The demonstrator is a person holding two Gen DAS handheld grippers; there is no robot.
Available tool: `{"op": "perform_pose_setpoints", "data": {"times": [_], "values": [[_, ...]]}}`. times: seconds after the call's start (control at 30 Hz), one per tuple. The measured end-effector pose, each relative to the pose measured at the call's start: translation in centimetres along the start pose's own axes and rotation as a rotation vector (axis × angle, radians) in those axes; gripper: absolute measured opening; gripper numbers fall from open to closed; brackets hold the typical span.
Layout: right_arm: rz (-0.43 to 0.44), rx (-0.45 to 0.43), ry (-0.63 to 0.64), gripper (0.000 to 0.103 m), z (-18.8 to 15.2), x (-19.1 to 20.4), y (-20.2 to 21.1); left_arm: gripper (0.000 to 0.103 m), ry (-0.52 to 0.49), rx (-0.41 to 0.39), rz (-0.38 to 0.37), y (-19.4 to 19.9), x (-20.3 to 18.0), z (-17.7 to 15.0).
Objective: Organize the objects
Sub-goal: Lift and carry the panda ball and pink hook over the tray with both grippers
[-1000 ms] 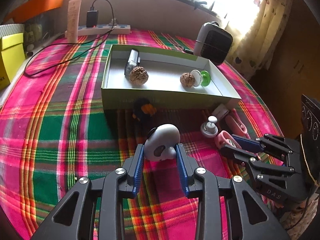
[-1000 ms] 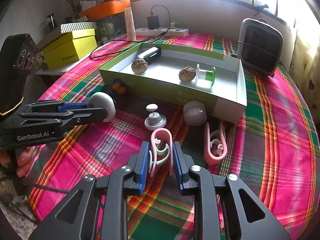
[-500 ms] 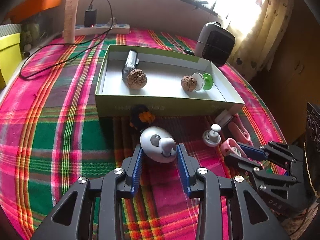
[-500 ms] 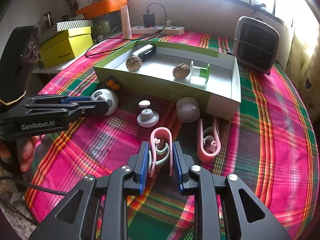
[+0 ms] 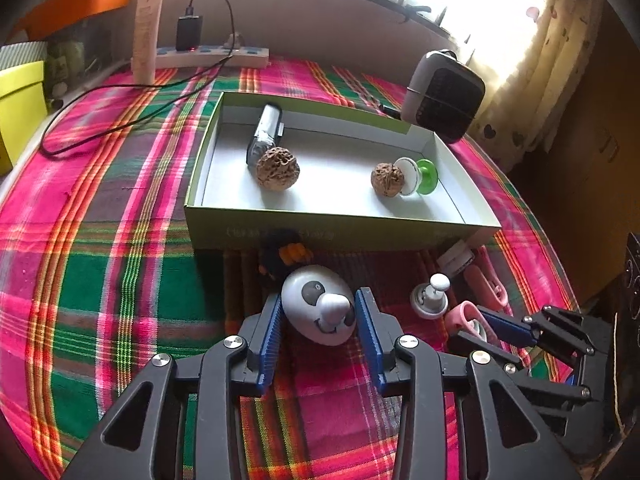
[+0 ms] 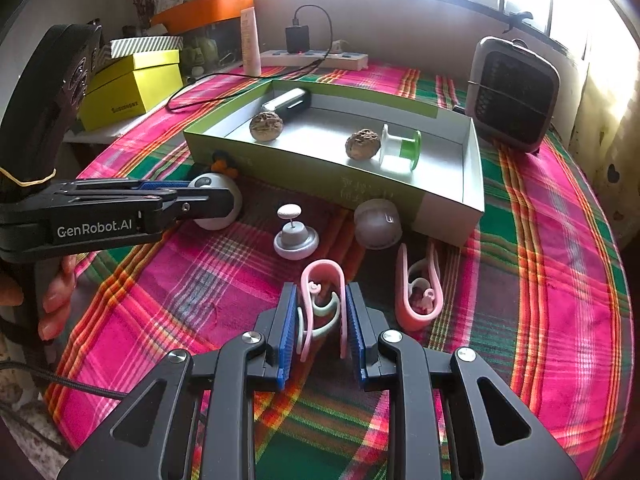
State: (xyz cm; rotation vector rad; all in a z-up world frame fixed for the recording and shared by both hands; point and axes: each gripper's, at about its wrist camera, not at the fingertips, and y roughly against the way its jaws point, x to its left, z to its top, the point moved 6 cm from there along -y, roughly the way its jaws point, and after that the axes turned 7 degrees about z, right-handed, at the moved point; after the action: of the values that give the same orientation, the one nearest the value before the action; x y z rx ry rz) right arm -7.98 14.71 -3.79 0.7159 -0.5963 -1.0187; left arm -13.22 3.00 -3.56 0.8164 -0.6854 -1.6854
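Four things sit in the box, several wait outside: my left gripper clamps the panda egg (just before the box), my right gripper the pink clip.

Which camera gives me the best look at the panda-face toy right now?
The left wrist view: the panda-face toy sits face-up between the left gripper fingers, eyes, nose and smile all showing. The right wrist view shows only its side, mostly hidden behind that gripper.

Two walnuts and a spool are crowding the box, its middle floor lying bare between them.
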Motion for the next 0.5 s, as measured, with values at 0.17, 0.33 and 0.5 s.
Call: {"op": "perform_pose_setpoints", "data": {"times": [0.17, 0.33, 0.5], "values": [[0.006, -0.002, -0.005, 0.025, 0.03, 0.05, 0.02, 0.031, 0.002, -0.004, 0.002, 0.06, 0.04, 0.0], [0.011, -0.005, -0.018, 0.025, 0.06, -0.05, 0.06, 0.025, -0.022, -0.012, 0.011, 0.26, -0.34, -0.06], [0.01, -0.005, -0.017, 0.025, 0.08, -0.1, 0.06, 0.025, -0.024, -0.014, 0.013, 0.31, -0.36, -0.11]]}}
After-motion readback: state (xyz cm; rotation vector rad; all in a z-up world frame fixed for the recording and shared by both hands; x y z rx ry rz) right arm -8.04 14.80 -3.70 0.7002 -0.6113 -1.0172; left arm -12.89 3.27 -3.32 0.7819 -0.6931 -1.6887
